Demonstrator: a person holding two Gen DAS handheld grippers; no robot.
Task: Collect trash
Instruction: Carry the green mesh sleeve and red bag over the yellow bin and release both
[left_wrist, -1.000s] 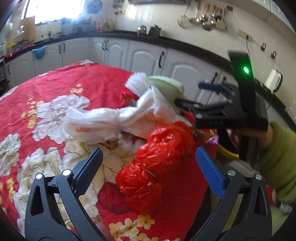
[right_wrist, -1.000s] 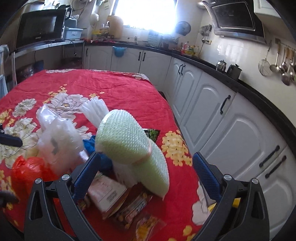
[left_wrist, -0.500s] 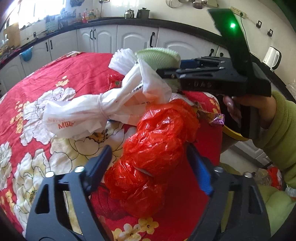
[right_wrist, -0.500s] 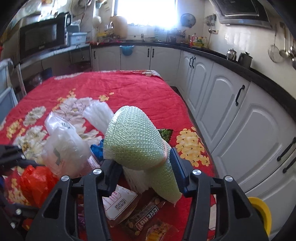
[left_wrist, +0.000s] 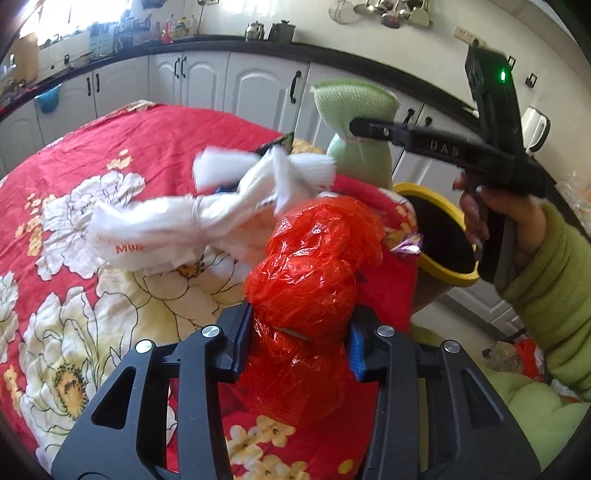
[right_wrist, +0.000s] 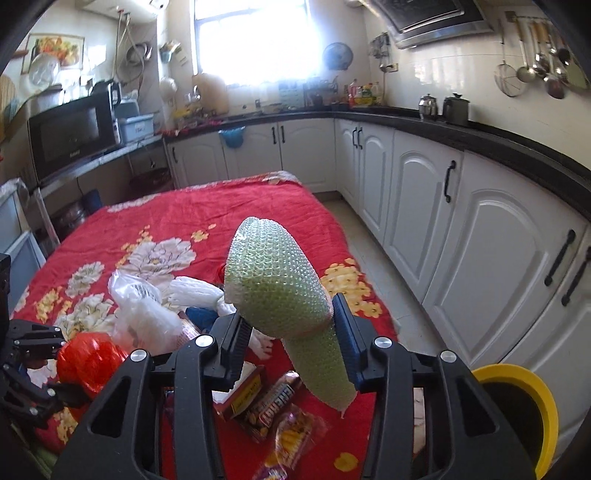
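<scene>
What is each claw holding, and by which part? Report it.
Left claw: shut on the red plastic bag, around its lower middle. Right claw: shut on the green bubble wrap, at its pinched waist.

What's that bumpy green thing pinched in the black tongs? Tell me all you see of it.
The green bubble wrap is pale green, dimpled plastic sheeting bunched into a wad, wide at the top and narrowing to a tail below. The right gripper clamps its waist between blue-padded fingers, holding it lifted above the red floral tablecloth, near the yellow-rimmed bin.
</scene>
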